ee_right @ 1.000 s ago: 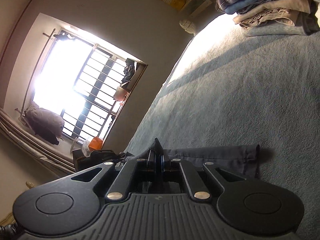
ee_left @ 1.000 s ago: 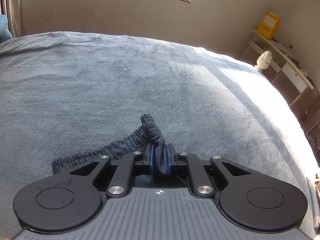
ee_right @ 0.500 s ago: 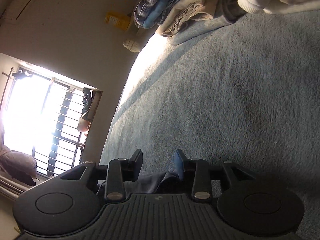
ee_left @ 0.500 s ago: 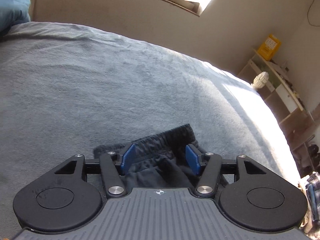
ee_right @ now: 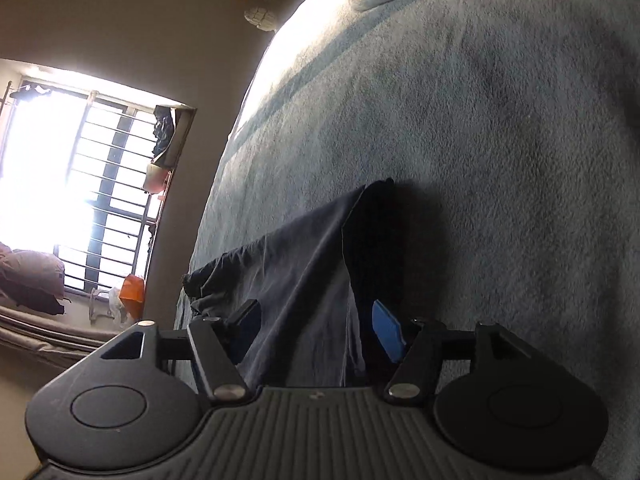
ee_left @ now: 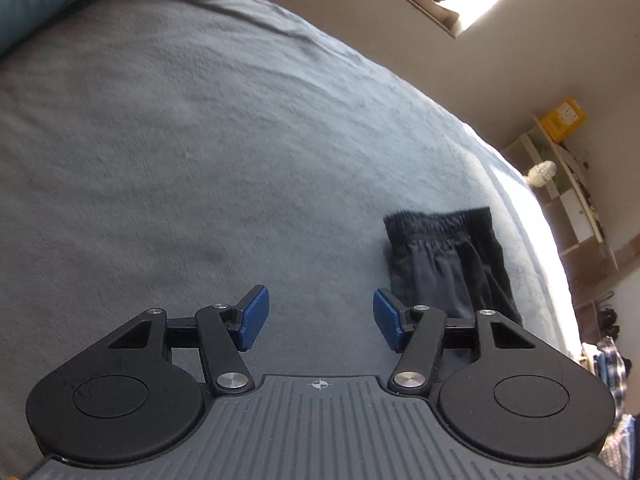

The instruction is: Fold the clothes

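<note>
While the dark shorts (ee_left: 448, 264) lie folded on the grey blanket (ee_left: 200, 152), waistband toward the window wall, the left gripper (ee_left: 318, 322) sits spread over bare blanket just left of them, gripping nothing. Right gripper (ee_right: 316, 328) jaws are opening; shorts fabric runs between the pads, unpinched.

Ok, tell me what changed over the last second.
Both grippers let go of the dark shorts. The left gripper swung aside, jaws open over bare blanket. The right gripper jaws are opening, cloth loose between them. The shorts stayed on the blanket.
</note>
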Motion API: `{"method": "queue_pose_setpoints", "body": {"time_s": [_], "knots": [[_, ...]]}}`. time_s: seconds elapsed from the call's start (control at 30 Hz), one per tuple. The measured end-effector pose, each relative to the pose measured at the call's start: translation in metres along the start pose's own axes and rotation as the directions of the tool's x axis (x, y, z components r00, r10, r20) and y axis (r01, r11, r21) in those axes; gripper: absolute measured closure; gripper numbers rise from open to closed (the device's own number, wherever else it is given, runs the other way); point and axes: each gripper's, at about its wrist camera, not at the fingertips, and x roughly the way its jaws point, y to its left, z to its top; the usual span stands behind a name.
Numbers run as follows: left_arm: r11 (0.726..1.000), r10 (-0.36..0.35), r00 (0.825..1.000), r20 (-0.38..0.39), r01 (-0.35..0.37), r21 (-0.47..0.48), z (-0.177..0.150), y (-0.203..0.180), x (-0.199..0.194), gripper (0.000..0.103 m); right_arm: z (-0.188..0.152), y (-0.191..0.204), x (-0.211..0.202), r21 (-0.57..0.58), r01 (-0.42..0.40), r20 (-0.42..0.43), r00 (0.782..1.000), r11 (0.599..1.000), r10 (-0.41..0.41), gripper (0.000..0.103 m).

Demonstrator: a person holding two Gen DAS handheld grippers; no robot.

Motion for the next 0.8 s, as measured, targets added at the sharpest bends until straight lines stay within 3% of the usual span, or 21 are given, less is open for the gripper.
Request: {"method": "queue_pose_setpoints", "body": {"time_s": [0.17,0.23,0.37,0.63,0.73,0.8], "knots": [[0.977,-0.194,0.974,-0.121,0.179,-0.12,-0.044,-0.014,0.044,0.045,-0.028,-0.018,0.019,0.08,0.107,-0.118,0.988,0.991,-0.097,0.032],[0.974,-0.203,0.97,-0.137,0.186,-0.126,-0.054,-0.023,0.064,0.045,-0.031,-0.016,0.025,0.087,0.086,-0.123,0.99,0.992,-0.075,0.025],[0.968,-0.218,0.972,-0.09,0.204,-0.144,-0.054,-0.029,0.086,0.045,-0.03,-0.013,0.038,0.111,0.033,-0.129,0.991,0.993,-0.019,0.008],[0.956,-0.261,0.964,-0.047,0.251,-0.15,-0.041,-0.042,0.114,0.046,-0.023,-0.004,0.067,0.104,-0.044,-0.14,0.988,0.994,0.058,0.005],[0.958,-0.256,0.966,-0.025,0.25,-0.14,-0.04,-0.048,0.12,0.052,-0.022,0.002,0.074,0.103,-0.076,-0.15,0.985,0.992,0.091,0.013],[0.961,-0.24,0.971,-0.014,0.236,-0.143,-0.04,-0.05,0.124,0.065,-0.022,0.002,0.081,0.104,-0.073,-0.158,0.983,0.992,0.089,0.034]]}}
